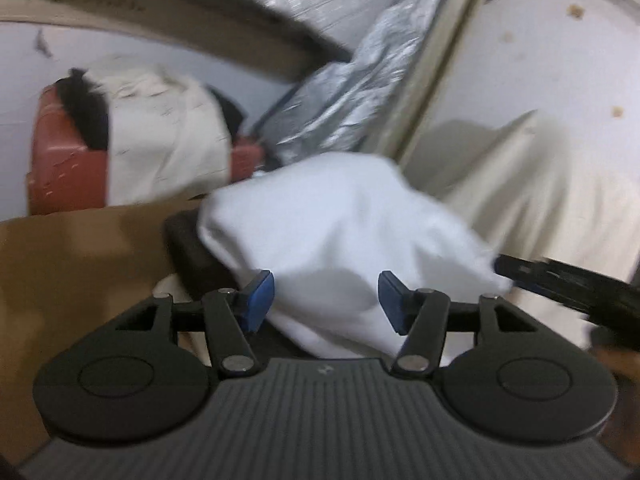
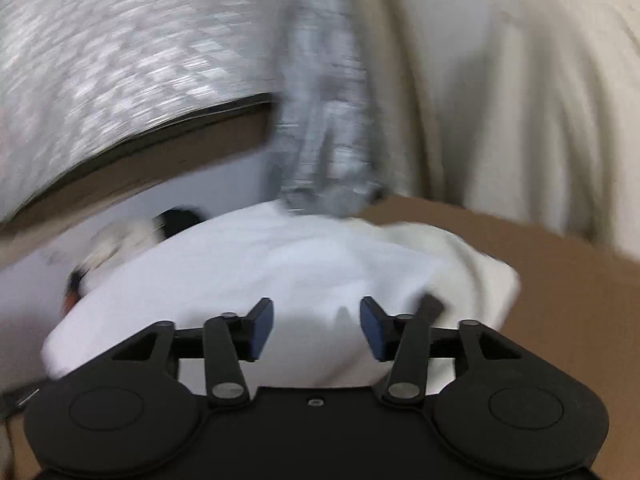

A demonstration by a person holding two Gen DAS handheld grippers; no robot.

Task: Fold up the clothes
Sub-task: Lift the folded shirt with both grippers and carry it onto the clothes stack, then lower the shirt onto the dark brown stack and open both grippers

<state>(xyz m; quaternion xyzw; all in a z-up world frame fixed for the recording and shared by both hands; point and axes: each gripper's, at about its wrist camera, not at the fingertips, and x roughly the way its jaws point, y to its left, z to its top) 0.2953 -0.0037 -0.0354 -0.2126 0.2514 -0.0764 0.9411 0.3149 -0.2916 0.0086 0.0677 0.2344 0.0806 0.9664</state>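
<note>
Looking along your left gripper (image 1: 326,300), you see its two blue-padded fingers spread wide, with nothing pinched between them. A bunched white garment (image 1: 340,232) sits just ahead of them and fills the gap, mounded up on a brown tabletop (image 1: 80,252); whether the pads touch the cloth is hard to tell through the blur. Part of the garment drapes over a dark block (image 1: 188,256) at its left edge. At the right, your other gripper (image 1: 568,284) shows as a black shape at the garment's far corner. Behind stand a red box (image 1: 60,168) covered with a cream cloth (image 1: 160,136), a silver foil sheet (image 1: 332,100) and pale drapery (image 1: 540,200) against the wall.

Along your right gripper (image 2: 316,326), the fingers are likewise apart and hold nothing. The white garment lies directly in front as a broad, rumpled heap, spreading left past the table edge and ending on the brown tabletop at the right. Silver foil and pale drapery fill the blurred background.

As for progress, the garment looks crumpled rather than flat, with no clean crease or squared edge to be seen. You seem to be at an early stage: it likely needs spreading out before any fold, and all folds appear to remain.
</note>
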